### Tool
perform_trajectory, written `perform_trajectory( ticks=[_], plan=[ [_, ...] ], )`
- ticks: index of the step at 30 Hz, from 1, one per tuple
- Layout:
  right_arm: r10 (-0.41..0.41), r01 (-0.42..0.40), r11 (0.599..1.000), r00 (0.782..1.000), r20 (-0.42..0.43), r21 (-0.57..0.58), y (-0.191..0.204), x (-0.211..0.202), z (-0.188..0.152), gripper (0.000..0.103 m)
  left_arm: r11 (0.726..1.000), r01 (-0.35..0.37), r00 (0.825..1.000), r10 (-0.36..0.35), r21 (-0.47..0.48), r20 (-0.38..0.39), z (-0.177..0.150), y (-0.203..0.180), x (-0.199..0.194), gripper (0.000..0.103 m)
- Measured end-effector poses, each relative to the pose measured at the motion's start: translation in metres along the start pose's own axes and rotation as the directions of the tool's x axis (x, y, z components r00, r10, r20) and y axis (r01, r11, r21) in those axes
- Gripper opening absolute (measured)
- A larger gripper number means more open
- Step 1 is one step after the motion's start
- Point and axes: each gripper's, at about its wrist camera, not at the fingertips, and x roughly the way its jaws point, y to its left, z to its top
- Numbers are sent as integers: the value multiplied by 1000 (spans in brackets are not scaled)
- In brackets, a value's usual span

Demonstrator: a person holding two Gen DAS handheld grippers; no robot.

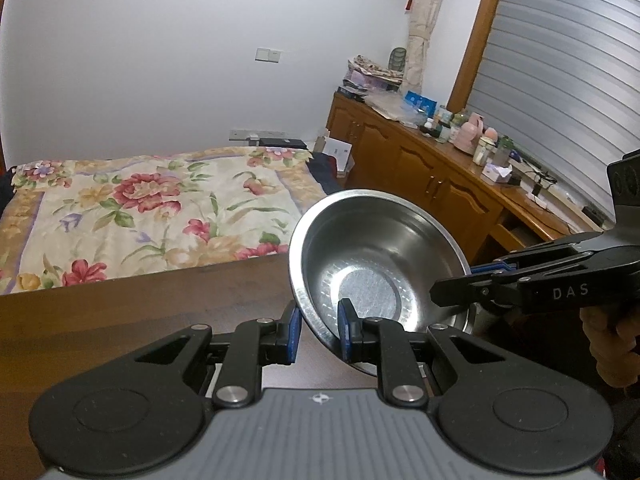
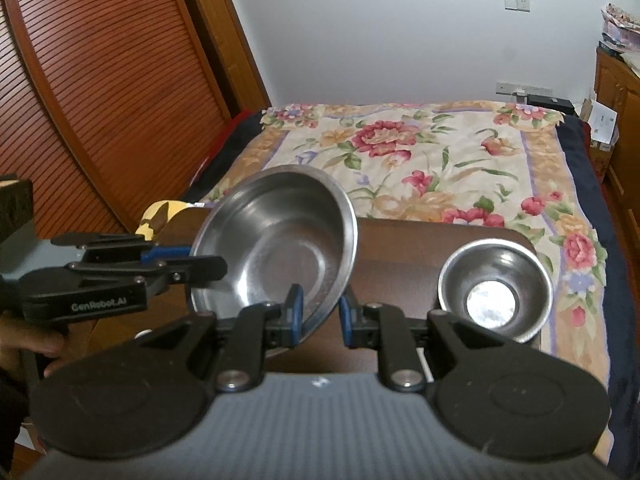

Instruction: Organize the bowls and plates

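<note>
A large steel bowl (image 1: pixel 376 256) is held tilted above the dark wooden table (image 1: pixel 140 312). My left gripper (image 1: pixel 318 334) straddles its near rim, with a gap still showing between the pads and the rim. My right gripper (image 2: pixel 320 314) straddles the rim on the opposite side of the same bowl (image 2: pixel 280 248). It also shows in the left wrist view (image 1: pixel 472 280), where its fingers meet the bowl's right rim. A smaller steel bowl (image 2: pixel 494 288) stands upright on the table (image 2: pixel 400 248) to the right. The left gripper appears in the right wrist view (image 2: pixel 200 262) at the bowl's left rim.
A bed with a floral cover (image 2: pixel 420 152) lies just beyond the table's far edge. A wooden sideboard (image 1: pixel 440 168) crowded with bottles and boxes runs along the right. A slatted wooden door (image 2: pixel 100 80) stands on the left. A yellow object (image 2: pixel 160 216) sits behind the large bowl.
</note>
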Motion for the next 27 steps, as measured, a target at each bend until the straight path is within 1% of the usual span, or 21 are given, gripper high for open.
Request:
perform_trajectory(
  ticks=[10, 14, 21, 27],
  plan=[
    [-10, 10, 1000, 1000, 16, 9, 9, -23, -29, 21, 999, 31, 999, -31, 17, 11, -24, -18, -22, 20],
    [-22, 22, 1000, 1000, 11, -5, 15, -29, -38, 21, 999, 39, 999, -39, 22, -1, -37, -23, -30, 21],
    [-9, 9, 999, 1000, 1, -34, 27, -36, -50, 21, 999, 42, 999, -41, 31, -10, -51, -24, -46, 21],
    [16, -17, 999, 1000, -17, -45, 34, -36, -69, 22, 999, 38, 999, -38, 23, -24, -69, -24, -51, 21]
  ],
)
